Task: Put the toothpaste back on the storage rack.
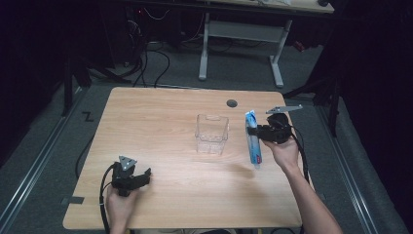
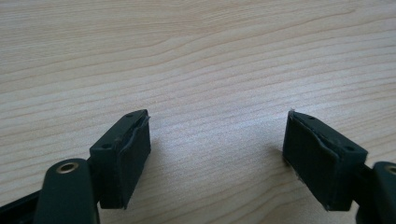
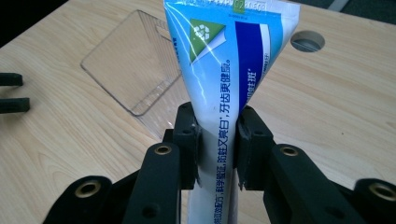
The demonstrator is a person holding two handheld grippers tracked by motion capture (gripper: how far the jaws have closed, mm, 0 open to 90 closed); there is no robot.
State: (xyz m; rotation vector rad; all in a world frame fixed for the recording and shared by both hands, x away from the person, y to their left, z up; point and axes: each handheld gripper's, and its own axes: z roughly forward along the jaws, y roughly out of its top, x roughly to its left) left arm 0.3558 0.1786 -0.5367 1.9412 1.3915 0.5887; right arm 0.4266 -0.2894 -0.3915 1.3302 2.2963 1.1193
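Toothpaste, a blue-and-white squeezable tube [image 3: 219, 84], sits pinched mid-body between the right gripper [image 3: 217, 149] fingers, centre-right of frame, ready for the clear plastic box [image 1: 212, 132]; left gripper [image 2: 217, 158] fingers gape empty over the wooden counter [image 1: 160, 117].

I'm in a lab or test room, not a home. My wooden table [image 1: 160, 117] has a cable grommet hole [image 1: 232, 103] and stands on grey carpet w/ metal floor rails [image 1: 39, 161] on both sides. Behind it: a white-legged desk [image 1: 241, 29], loose cables [image 1: 151, 61] on the floor, black stands, dark curtains all round. Looks like a recording setup.
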